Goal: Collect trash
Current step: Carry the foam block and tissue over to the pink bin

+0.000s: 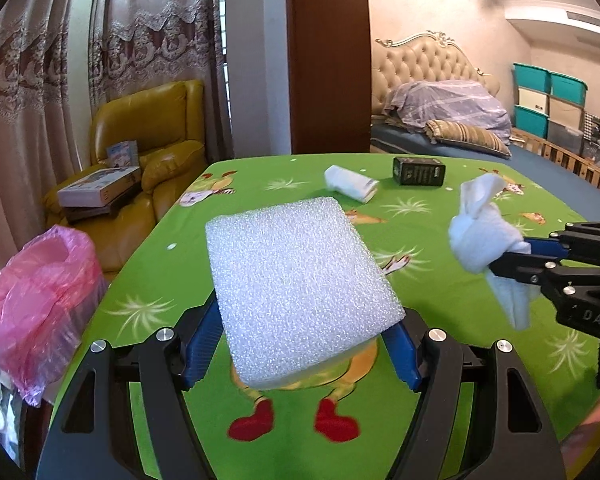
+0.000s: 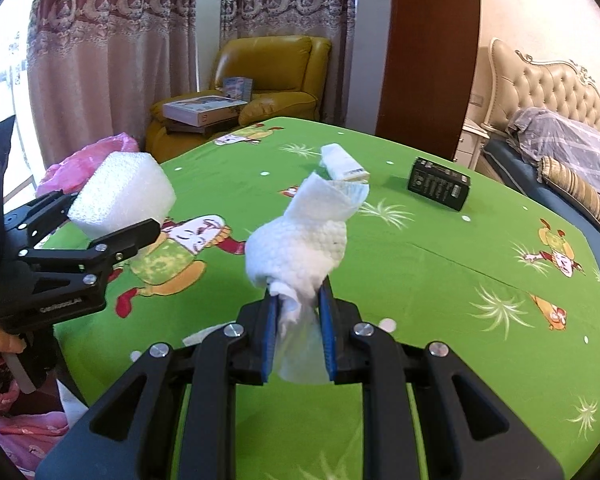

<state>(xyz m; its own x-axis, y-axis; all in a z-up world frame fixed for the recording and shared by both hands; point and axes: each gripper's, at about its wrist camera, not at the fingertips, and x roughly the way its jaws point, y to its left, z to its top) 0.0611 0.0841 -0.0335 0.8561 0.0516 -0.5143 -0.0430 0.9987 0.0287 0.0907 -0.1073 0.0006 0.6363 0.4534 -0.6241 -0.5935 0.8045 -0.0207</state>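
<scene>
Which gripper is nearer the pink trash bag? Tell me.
Left. The left gripper, holding the foam block, is beside the pink trash bag; the right gripper, holding the paper towel, is farther across the table.

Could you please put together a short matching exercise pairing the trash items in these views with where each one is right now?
Things:
1. foam block
2. crumpled paper towel
3. dark box
4. pink bag

Places:
A. lying on the green tablecloth, far side
B. clamped in the right claw
C. beside the table's edge, mouth open
D. gripped in the left claw

Pairs: 1-D, 2-B, 3-A, 4-C
</scene>
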